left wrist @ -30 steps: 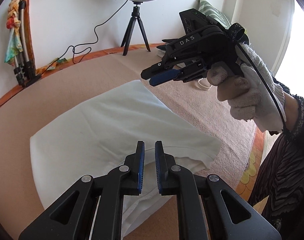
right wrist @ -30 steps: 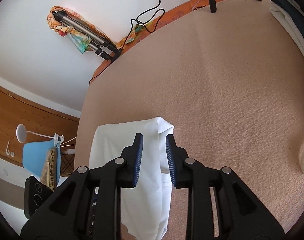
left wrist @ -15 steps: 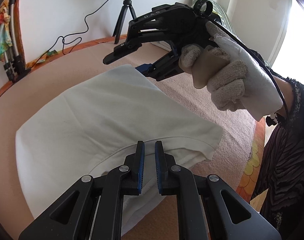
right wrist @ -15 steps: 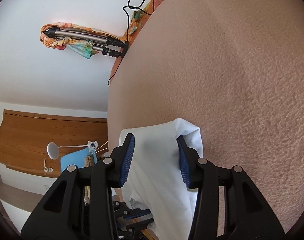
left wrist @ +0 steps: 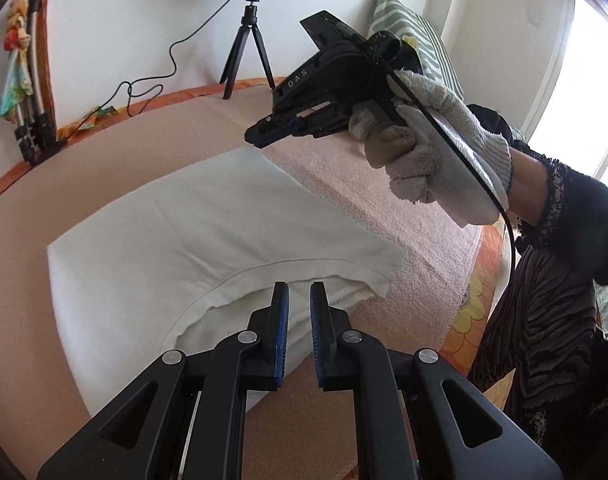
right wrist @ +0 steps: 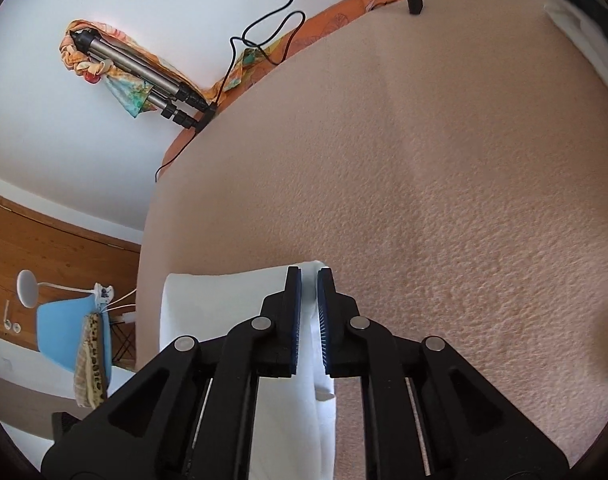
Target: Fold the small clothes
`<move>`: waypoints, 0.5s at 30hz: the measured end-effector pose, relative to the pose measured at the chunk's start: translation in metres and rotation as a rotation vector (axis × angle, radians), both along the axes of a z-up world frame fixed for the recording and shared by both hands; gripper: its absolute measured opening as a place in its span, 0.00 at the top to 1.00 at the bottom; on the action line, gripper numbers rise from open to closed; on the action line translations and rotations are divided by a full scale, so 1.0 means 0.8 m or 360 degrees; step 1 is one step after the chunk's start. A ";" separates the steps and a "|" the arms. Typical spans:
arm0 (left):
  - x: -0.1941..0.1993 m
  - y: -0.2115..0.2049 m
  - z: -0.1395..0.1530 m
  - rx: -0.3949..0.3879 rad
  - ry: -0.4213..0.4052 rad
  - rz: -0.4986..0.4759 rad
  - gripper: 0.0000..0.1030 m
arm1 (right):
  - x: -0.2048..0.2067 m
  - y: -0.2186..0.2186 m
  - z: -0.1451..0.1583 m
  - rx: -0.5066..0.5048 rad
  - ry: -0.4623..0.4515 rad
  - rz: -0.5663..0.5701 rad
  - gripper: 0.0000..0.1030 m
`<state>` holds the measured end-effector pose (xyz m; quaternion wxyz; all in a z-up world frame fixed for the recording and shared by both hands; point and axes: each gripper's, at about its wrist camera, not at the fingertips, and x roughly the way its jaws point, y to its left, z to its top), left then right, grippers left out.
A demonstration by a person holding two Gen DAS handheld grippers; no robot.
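Note:
A white garment lies folded flat on a pink towel-covered surface. My left gripper hovers over the garment's near edge by the neckline, jaws a narrow gap apart, holding nothing. My right gripper shows in the left wrist view, raised above the garment's far corner in a gloved hand, jaws nearly together and empty. In the right wrist view the right gripper sits above the garment's corner, apart from the cloth.
A ring light on a black tripod stands at the far edge with a trailing cable. A folded tripod wrapped in colourful cloth leans on the wall at left. A striped pillow lies at the back right.
My right gripper let go of the garment's far corner, narrowed its jaws and lifted up and away to the right. The garment now lies flat. My left gripper stayed put.

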<state>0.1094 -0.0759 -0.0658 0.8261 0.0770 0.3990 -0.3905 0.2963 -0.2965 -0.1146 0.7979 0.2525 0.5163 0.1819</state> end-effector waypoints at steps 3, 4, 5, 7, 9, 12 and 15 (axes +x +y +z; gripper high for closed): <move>0.008 0.032 0.025 -0.0107 -0.0034 0.0107 0.91 | -0.017 0.002 0.033 -0.0069 -0.0151 0.0033 0.91; 0.017 0.042 0.031 -0.0128 -0.0055 0.0154 0.91 | -0.023 0.009 0.044 -0.0087 -0.0211 0.0065 0.91; 0.025 0.052 0.037 -0.0137 -0.0081 0.0210 0.91 | -0.029 0.020 0.053 -0.0111 -0.0268 0.0115 0.91; 0.045 0.069 0.042 -0.0129 -0.0104 0.0321 0.91 | -0.039 0.053 0.065 -0.0156 -0.0345 0.0245 0.91; 0.062 0.084 0.040 -0.0127 -0.0102 0.0428 0.91 | -0.046 0.090 0.069 -0.0216 -0.0404 0.0360 0.91; 0.085 0.104 0.022 -0.0163 0.0001 0.0560 0.91 | -0.051 0.140 0.065 -0.0283 -0.0444 0.0501 0.91; 0.097 0.113 0.006 -0.0125 0.0050 0.0616 0.91 | -0.046 0.174 0.053 -0.0348 -0.0418 0.0573 0.91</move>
